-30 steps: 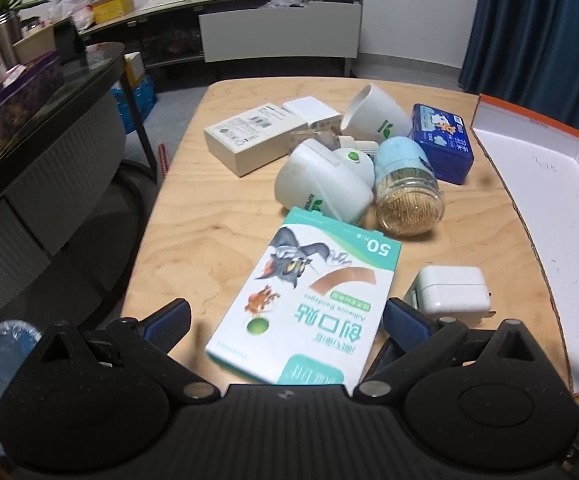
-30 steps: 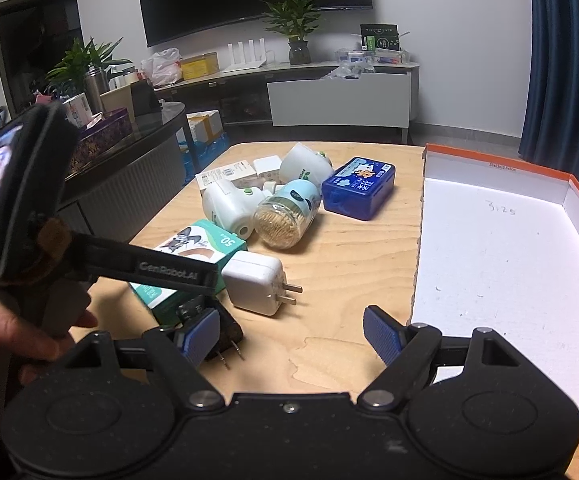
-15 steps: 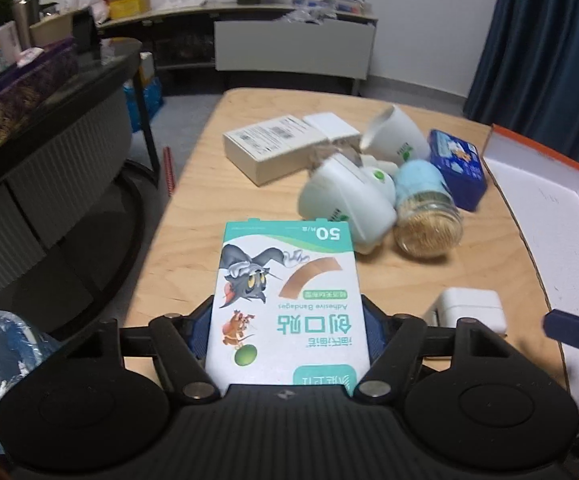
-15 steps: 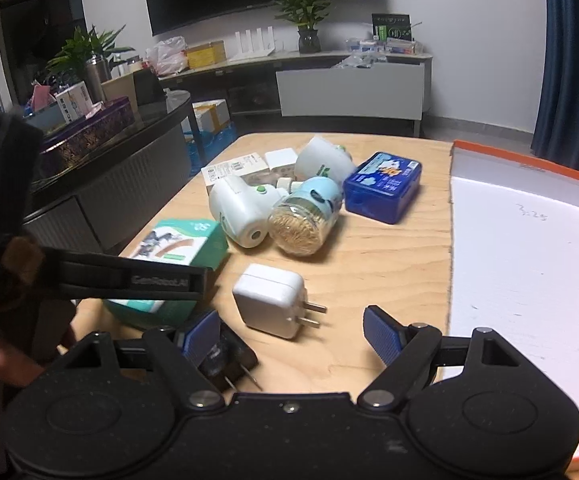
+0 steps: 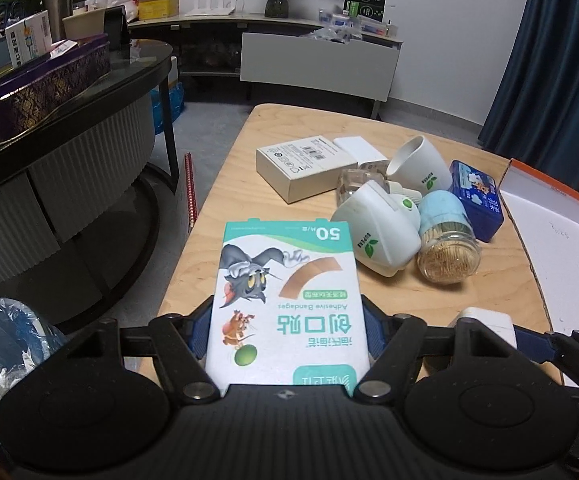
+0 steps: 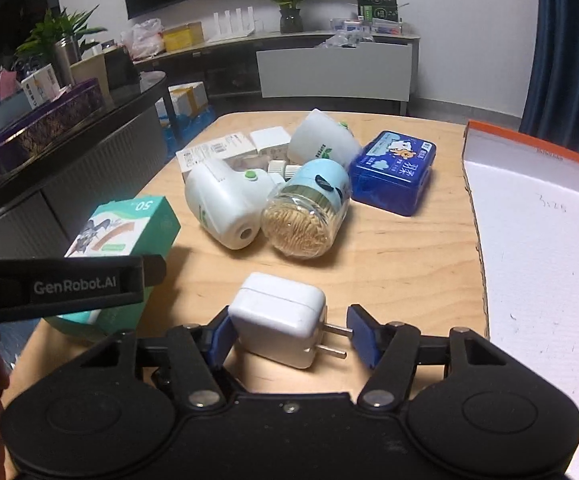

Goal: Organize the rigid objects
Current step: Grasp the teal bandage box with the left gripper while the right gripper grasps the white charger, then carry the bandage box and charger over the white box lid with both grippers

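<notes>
Bandage box (image 5: 289, 300), green and white with a cartoon cat and mouse printed on it, sits between the two blue fingers (image 5: 371, 330) of the left gripper (image 5: 287, 330), which press on its long sides near the near end; from the right wrist view the box (image 6: 129, 224) seems a little raised at its far end, but whether it is off the wooden table (image 6: 389, 248) cannot be told. Just to the right of the box, at the near table edge, a white charger (image 6: 279, 320) with two metal prongs lies on the wood between the fingers of the right gripper (image 6: 287, 336); the left finger (image 6: 219, 334) touches its side, while the right finger is just beside the prong tips, so the fingers stand partly spread and do not yet pinch it. Beyond the box and slightly right lie a white plug-in device (image 5: 377, 232) with a green button and a toothpick jar (image 5: 447, 248) with a light blue lid, both on their sides and touching. Behind them are a white cup (image 5: 419, 168) on its side, a blue tin (image 5: 477, 206) and a flat beige carton (image 5: 305, 168). Far right of the box stands a white tray (image 6: 537, 216) with an orange rim.
</notes>
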Demonstrator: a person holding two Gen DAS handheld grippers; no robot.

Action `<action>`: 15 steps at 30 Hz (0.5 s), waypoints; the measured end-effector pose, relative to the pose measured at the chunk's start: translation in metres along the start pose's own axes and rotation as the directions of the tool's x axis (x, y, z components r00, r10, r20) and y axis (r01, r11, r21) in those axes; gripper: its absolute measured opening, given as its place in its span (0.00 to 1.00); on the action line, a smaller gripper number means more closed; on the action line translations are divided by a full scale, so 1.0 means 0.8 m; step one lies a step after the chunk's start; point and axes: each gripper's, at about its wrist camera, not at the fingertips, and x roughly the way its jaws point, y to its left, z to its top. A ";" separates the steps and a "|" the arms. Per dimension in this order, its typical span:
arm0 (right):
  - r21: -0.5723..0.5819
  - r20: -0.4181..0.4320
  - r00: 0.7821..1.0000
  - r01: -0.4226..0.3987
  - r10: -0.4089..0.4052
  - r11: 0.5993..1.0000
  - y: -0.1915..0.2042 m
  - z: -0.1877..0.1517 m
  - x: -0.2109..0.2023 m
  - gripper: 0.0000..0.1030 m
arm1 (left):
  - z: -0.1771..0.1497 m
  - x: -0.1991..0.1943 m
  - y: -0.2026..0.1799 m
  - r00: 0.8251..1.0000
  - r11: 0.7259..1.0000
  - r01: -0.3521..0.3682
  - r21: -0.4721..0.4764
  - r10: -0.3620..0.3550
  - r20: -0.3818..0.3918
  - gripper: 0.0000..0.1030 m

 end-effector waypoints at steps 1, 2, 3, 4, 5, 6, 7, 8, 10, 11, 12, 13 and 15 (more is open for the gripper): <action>0.003 0.008 1.000 0.007 -0.007 1.000 -0.003 0.000 -0.002 0.70 | 0.000 0.000 -0.001 1.000 1.000 0.001 0.002 -0.001 0.001 0.69; 0.004 0.011 1.000 0.011 -0.011 1.000 -0.005 0.001 -0.003 0.70 | -0.001 -0.002 -0.001 1.000 1.000 0.003 0.003 -0.003 0.003 0.69; 0.009 0.010 1.000 0.009 -0.009 1.000 -0.008 0.002 -0.005 0.70 | -0.001 -0.003 -0.001 1.000 1.000 0.005 0.004 -0.005 0.007 0.69; 0.014 0.010 1.000 0.005 -0.005 1.000 -0.011 0.004 -0.008 0.70 | -0.001 -0.004 -0.002 1.000 1.000 0.007 0.006 -0.007 0.009 0.69; 0.016 0.014 1.000 0.005 -0.005 1.000 -0.015 0.005 -0.011 0.70 | 0.000 -0.005 -0.004 1.000 1.000 0.010 0.009 -0.011 0.009 0.69; 0.013 0.023 1.000 0.007 -0.007 1.000 -0.018 0.007 -0.015 0.70 | 0.000 -0.006 -0.005 1.000 1.000 0.014 0.010 -0.014 0.009 0.69; 0.010 0.031 0.999 0.008 -0.009 1.000 -0.020 0.008 -0.019 0.70 | 0.000 -0.008 -0.008 1.000 1.000 0.019 0.013 -0.019 0.009 0.69; 0.012 0.036 0.999 0.008 -0.008 1.000 -0.023 0.010 -0.022 0.70 | 0.000 -0.009 -0.010 1.000 1.000 0.023 0.016 -0.023 0.009 0.69; 0.014 0.045 0.999 0.009 -0.010 1.000 -0.029 0.014 -0.030 0.70 | 0.002 -0.013 -0.016 0.999 0.999 0.031 0.023 -0.031 0.010 0.69; 0.017 0.051 0.999 0.013 -0.014 1.000 -0.033 0.016 -0.034 0.70 | 0.002 -0.016 -0.019 0.999 0.999 0.034 0.027 -0.034 0.012 0.69; 0.021 0.059 0.998 0.016 -0.017 1.000 -0.037 0.018 -0.039 0.70 | 0.003 -0.019 -0.021 0.999 0.999 0.038 0.031 -0.038 0.014 0.69; 0.023 0.066 0.998 0.018 -0.020 1.000 -0.040 0.020 -0.044 0.70 | 0.003 -0.021 -0.025 0.999 0.998 0.043 0.036 -0.043 0.016 0.69; 0.014 0.084 0.996 0.031 -0.032 0.999 -0.047 0.025 -0.053 0.70 | 0.005 -0.025 -0.032 0.999 0.998 0.051 0.042 -0.051 0.016 0.69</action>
